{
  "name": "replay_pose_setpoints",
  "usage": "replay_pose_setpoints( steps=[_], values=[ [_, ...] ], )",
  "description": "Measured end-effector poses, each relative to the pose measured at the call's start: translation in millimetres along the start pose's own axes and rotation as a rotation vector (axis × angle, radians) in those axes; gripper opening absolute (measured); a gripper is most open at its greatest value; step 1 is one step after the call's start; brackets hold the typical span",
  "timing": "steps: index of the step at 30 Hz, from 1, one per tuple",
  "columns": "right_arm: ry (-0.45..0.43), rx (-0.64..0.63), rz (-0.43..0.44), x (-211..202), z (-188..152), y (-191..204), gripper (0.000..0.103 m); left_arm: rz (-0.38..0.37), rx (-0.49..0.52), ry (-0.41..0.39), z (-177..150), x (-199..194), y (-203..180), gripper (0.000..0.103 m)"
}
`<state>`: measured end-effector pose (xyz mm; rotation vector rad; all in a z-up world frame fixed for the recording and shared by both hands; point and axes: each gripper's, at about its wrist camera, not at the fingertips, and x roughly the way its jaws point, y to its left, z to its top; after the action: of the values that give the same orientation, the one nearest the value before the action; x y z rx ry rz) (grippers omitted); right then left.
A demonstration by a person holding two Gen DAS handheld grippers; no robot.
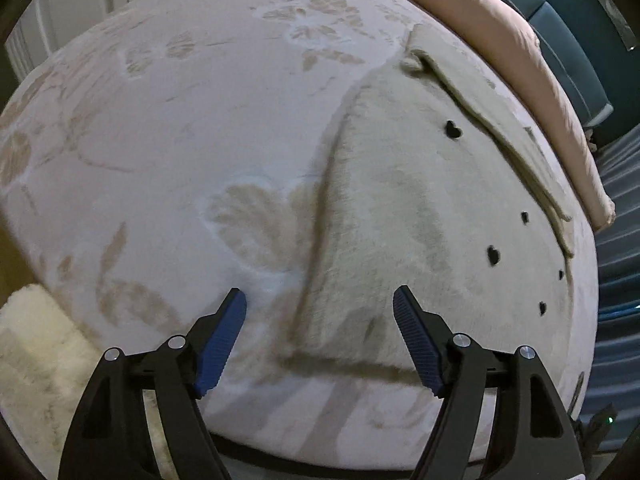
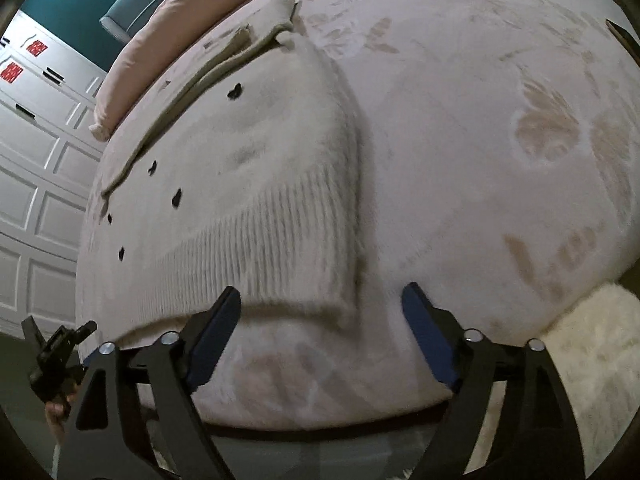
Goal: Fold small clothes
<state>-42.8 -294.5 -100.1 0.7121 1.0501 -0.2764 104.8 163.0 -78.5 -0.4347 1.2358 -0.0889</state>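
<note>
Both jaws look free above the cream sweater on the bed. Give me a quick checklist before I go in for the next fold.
1. Left gripper empty, jaws open: ok.
2. Right gripper empty, jaws open: ok.
3. Cream sweater lying flat on the bedspread: ok.
4. Ribbed hem near the bed edge, in front of the right gripper: ok.
5. Sleeve folded onto the body: looks so, far end cannot tell.
6. Side fold edge straight: not ok, slightly wavy.

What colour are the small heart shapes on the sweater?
Black hearts on the cream sweater, clearest in the left wrist view.
</note>
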Motion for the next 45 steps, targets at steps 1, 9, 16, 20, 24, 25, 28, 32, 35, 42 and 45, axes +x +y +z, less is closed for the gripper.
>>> replay_pose_setpoints(
  steps=[1,9,16,20,24,25,28,32,35,42,45],
  values=[
    [-0.004,0.001,0.005,1,3,2,0.082,-0.015,0.005,0.006,3,2,-4,0.072],
    [0.002,-0.006,0.012,15,24,33,0.036,-0.117,0.025,0.039,24,9,-30,0.007],
    [-0.103,-0.061,0.060,-39,20,51,0.007,-0.182,0.075,-0.046,21,-56,-34,0.005],
    [-0.101,-0.110,0.053,-74,2,45,0.006,-0.181,0.123,-0.034,1,-84,-26,0.005],
    [-0.014,-0.179,-0.008,-97,-35,29,0.006,-0.149,0.142,0.028,-36,-98,-5,0.005],
    [0.006,-0.185,-0.021,-99,-44,24,0.006,-0.138,0.147,0.050,-51,-99,1,0.005],
    [0.104,-0.195,-0.056,-108,-79,8,0.006,-0.123,0.130,0.129,-92,-99,17,0.005],
    [0.221,-0.195,-0.079,-129,-119,-4,0.006,-0.104,0.129,0.229,-136,-110,27,0.004],
    [0.283,-0.185,-0.084,-145,-138,-7,0.006,-0.087,0.130,0.273,-152,-125,30,0.004],
    [0.126,-0.239,-0.043,-153,-65,17,0.006,-0.139,0.200,0.133,-71,-138,-8,0.004],
    [-0.094,-0.258,0.013,-149,24,44,0.007,-0.193,0.284,-0.045,-1,-138,-55,0.005]
  ],
)
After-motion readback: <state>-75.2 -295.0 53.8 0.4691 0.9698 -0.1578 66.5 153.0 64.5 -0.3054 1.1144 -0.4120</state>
